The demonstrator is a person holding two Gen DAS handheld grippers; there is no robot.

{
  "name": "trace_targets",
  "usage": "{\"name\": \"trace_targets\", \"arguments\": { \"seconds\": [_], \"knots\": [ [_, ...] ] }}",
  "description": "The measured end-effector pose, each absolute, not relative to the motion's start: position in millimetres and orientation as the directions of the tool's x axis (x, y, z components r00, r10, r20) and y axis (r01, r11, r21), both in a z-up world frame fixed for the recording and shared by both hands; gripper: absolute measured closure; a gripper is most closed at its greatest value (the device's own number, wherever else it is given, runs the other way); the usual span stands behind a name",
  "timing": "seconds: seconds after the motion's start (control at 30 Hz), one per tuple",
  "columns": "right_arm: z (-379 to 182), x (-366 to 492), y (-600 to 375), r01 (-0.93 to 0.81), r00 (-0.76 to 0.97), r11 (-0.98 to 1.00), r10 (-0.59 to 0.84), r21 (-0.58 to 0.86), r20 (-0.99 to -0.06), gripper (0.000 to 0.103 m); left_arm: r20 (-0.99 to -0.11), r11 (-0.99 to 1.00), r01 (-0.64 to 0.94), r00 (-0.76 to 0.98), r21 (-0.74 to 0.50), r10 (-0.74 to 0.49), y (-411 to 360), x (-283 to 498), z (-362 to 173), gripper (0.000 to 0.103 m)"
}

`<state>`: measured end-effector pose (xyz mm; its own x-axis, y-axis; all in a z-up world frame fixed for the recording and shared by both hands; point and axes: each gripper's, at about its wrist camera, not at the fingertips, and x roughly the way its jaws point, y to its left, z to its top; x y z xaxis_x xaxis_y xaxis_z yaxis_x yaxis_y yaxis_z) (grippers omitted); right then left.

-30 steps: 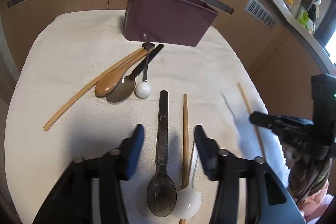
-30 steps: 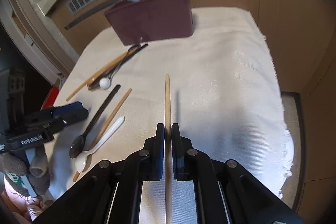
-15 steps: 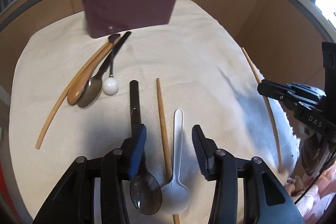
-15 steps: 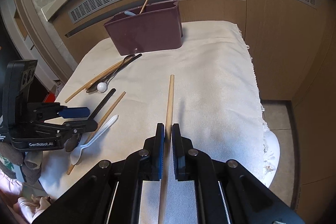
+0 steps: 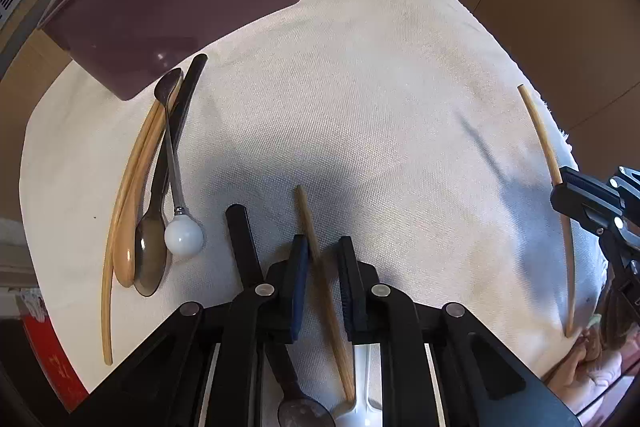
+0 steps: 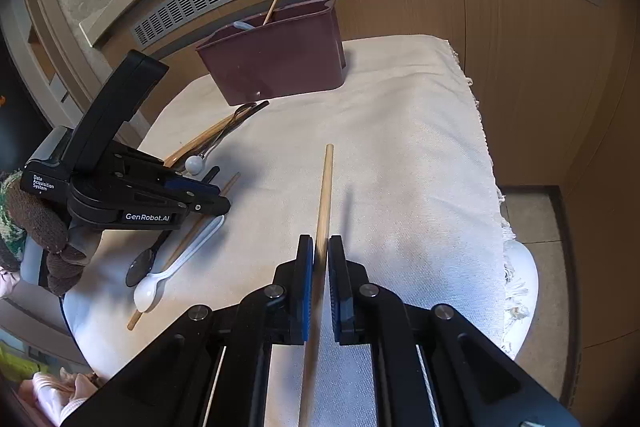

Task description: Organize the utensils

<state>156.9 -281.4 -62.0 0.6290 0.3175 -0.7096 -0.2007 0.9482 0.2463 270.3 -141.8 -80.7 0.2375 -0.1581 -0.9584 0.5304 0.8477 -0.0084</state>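
Chopstick (image 6: 325, 187) clamped between closed right gripper (image 6: 320, 259) fingers, tip forward above the cream cloth (image 6: 400, 147). Second chopstick (image 5: 320, 267) lying on the cloth between the part-open left gripper (image 5: 323, 259) fingers, touching the left pad, not visibly clamped. Just beside it: dark spoon (image 5: 244, 247) and white plastic spoon (image 6: 176, 267). Farther left, bunched wooden spoon (image 5: 134, 195), dark-bowled spoon (image 5: 152, 255), ball-ended utensil (image 5: 182, 235). Maroon utensil holder (image 6: 276, 63) at the far edge, unobstructed.
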Motion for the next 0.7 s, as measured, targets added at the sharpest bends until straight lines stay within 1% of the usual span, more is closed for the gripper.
{"name": "trace_targets", "arguments": {
  "seconds": [0.03, 0.1, 0.17, 0.27, 0.3, 0.37, 0.4, 0.47, 0.53, 0.63, 0.7],
  "knots": [
    [-61, 157, -281, -0.202, 0.632, 0.947, 0.321, 0.250, -0.705, 0.095, -0.957, 0.851, 0.525, 0.240, -0.014, -0.164, -140, 270, -80, 0.096],
    [-57, 154, -281, -0.208, 0.644, 0.945, 0.327, 0.253, -0.692, 0.095, -0.939, 0.869, 0.492, 0.270, -0.056, -0.214, -130, 266, -76, 0.096],
    [-52, 150, -280, -0.217, 0.658, 0.945, 0.327, 0.245, -0.678, 0.095, -0.902, 0.884, 0.462, 0.347, -0.074, -0.257, -118, 255, -67, 0.097],
    [-42, 148, -278, -0.228, 0.674, 0.945, 0.328, 0.236, -0.662, 0.095, -0.797, 0.904, 0.406, 0.498, -0.134, -0.341, -93, 229, -45, 0.098],
    [-40, 147, -277, -0.231, 0.676, 0.944, 0.329, 0.234, -0.659, 0.095, -0.756, 0.908, 0.380, 0.537, -0.179, -0.374, -82, 220, -37, 0.098],
    [-33, 147, -272, -0.242, 0.682, 0.946, 0.324, 0.216, -0.655, 0.095, -0.706, 0.910, 0.346, 0.584, -0.228, -0.400, -68, 209, -27, 0.098],
    [-32, 147, -269, -0.250, 0.678, 0.946, 0.324, 0.208, -0.659, 0.095, -0.682, 0.913, 0.337, 0.613, -0.231, -0.399, -62, 203, -22, 0.098],
    [-34, 150, -266, -0.263, 0.657, 0.943, 0.330, 0.204, -0.678, 0.095, -0.643, 0.914, 0.323, 0.652, -0.246, -0.403, -51, 192, -15, 0.098],
    [-45, 159, -265, -0.252, 0.612, 0.946, 0.318, 0.204, -0.724, 0.094, -0.612, 0.909, 0.322, 0.673, -0.264, -0.416, -40, 185, -6, 0.098],
    [-66, 171, -265, -0.208, 0.551, 0.959, 0.276, 0.191, -0.788, 0.087, -0.579, 0.909, 0.313, 0.701, -0.275, -0.416, -30, 176, 5, 0.098],
    [-79, 178, -261, -0.199, 0.515, 0.964, 0.257, 0.178, -0.817, 0.085, -0.570, 0.906, 0.308, 0.705, -0.289, -0.421, -26, 174, 6, 0.098]
  ]
}}
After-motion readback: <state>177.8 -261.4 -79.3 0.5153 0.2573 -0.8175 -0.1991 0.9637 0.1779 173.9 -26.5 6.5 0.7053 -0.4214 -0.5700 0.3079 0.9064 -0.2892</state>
